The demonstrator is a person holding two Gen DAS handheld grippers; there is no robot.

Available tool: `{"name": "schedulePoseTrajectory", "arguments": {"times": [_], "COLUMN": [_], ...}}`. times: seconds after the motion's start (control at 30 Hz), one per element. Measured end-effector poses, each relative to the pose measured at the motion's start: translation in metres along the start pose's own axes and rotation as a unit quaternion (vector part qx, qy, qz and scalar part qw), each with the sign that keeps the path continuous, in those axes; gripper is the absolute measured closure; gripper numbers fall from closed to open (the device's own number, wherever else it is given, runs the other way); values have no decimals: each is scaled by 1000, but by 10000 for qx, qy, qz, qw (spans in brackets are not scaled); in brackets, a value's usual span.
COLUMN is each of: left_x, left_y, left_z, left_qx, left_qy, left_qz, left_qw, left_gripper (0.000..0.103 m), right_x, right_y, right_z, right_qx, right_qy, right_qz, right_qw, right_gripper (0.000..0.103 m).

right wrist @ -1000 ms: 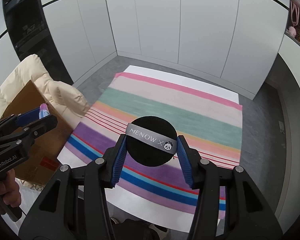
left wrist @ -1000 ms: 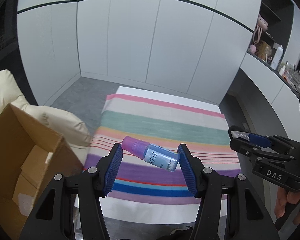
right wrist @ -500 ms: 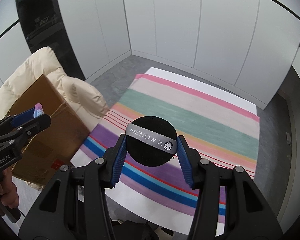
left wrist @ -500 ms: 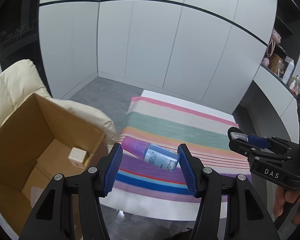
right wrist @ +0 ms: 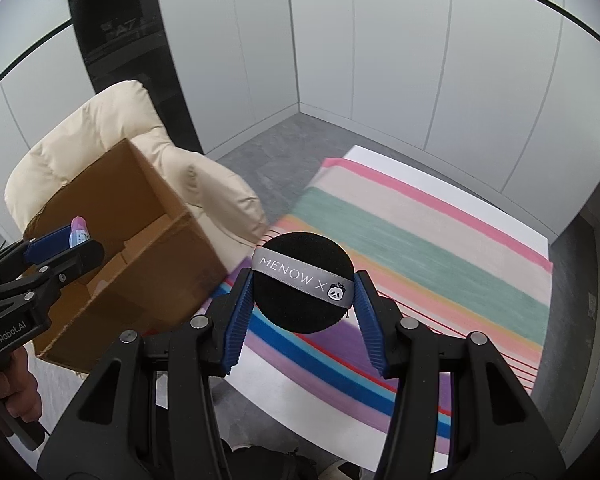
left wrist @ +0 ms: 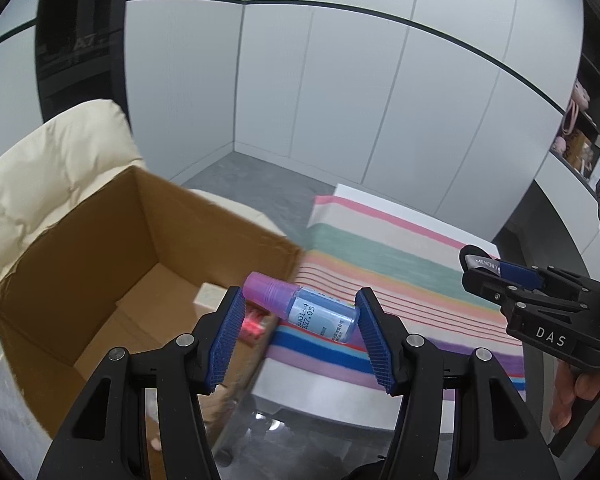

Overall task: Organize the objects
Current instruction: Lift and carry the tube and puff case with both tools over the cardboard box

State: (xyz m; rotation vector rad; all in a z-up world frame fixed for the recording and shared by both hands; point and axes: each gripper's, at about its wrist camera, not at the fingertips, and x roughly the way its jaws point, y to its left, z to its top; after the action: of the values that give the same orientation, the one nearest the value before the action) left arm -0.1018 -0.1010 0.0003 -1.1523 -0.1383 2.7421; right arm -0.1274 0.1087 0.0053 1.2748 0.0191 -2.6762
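My left gripper is shut on a small blue bottle with a pink cap, held crosswise over the near right edge of an open cardboard box. My right gripper is shut on a round black powder puff with a grey "MENOW X" ribbon, held above the striped cloth. The box lies to the left in the right wrist view, with the left gripper over it. The right gripper shows at the right of the left wrist view.
The box holds a small pale block and a red item. A cream padded chair stands behind the box. The striped cloth covers a white table. White cabinet walls surround; shelves with items at far right.
Both grippers have swung left, away from the striped table toward the cardboard box. The left gripper now holds the bottle over the box's edge; both grips are unchanged.
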Motion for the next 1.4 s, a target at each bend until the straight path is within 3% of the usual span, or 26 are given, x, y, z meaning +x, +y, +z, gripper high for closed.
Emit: {"name": "schedulePoseTrajectory", "arguments": {"times": [1.03,1.13,1.2,1.3,1.4], "left_x": [-32,-38,-43,-52,-59], "left_y": [103,109,112,116,125], "left_z": [-36,-41,-42,-43,-46], "left_qx": [-582,-692,-716,-640,-692], "left_qy": [93,47,-7,-146,-210], "left_qz": [752,737,759,957,1060], "left_qw": [9954,9949,9945,9932,9917], "left_gripper": [44,29,12,2,0], "right_x": [17,18,20,21,23], "right_y": [145,156,165,176,187], "right_z": [19,18,17,17,16], "right_qx": [-992,-1073,-1132,-1202,-1270], "right_qy": [-136,-102,-90,-97,-89], "right_qz": [835,882,922,974,1028], "right_qw": [9915,9902,9892,9879,9865], "right_gripper": [51,51,51,51,51]}}
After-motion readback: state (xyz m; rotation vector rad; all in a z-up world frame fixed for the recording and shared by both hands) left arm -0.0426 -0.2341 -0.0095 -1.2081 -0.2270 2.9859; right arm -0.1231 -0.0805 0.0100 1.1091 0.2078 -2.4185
